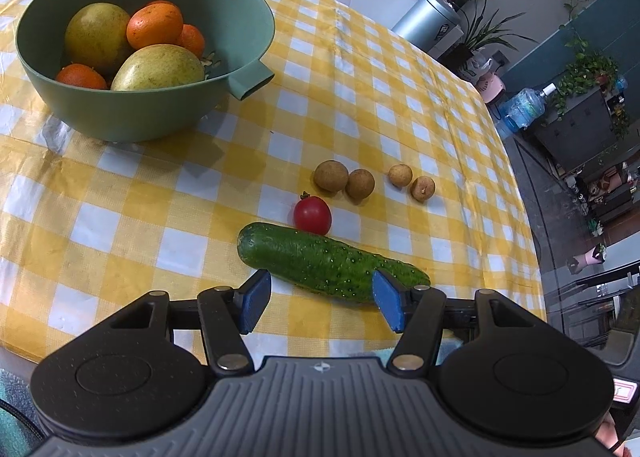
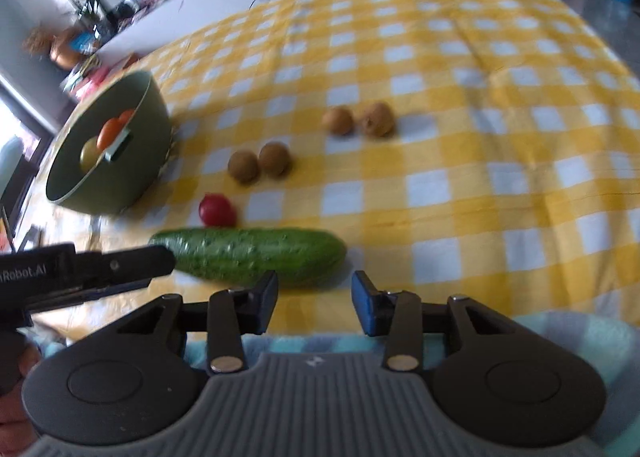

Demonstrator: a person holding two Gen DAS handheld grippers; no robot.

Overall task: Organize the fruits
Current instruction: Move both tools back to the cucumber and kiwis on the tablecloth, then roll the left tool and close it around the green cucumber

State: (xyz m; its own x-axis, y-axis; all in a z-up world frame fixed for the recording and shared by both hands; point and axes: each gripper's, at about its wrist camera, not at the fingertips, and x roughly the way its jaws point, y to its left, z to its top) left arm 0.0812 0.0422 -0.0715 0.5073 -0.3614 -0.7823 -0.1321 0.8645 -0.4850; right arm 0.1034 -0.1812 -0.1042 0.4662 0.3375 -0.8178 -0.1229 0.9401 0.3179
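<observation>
While both the left gripper (image 1: 318, 299) and the right gripper (image 2: 315, 303) hang with jaws apart and empty just short of the cucumber (image 1: 328, 267), which lies beside the tomato (image 1: 312, 215), it looks firm, bumpy, best gripped mid-length.

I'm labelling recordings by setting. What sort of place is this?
Probably a home dining or kitchen area: a yellow-and-white checked tablecloth covers the table, a green plastic bowl holds oranges and pears, and houseplants and a water jug stand behind.
</observation>
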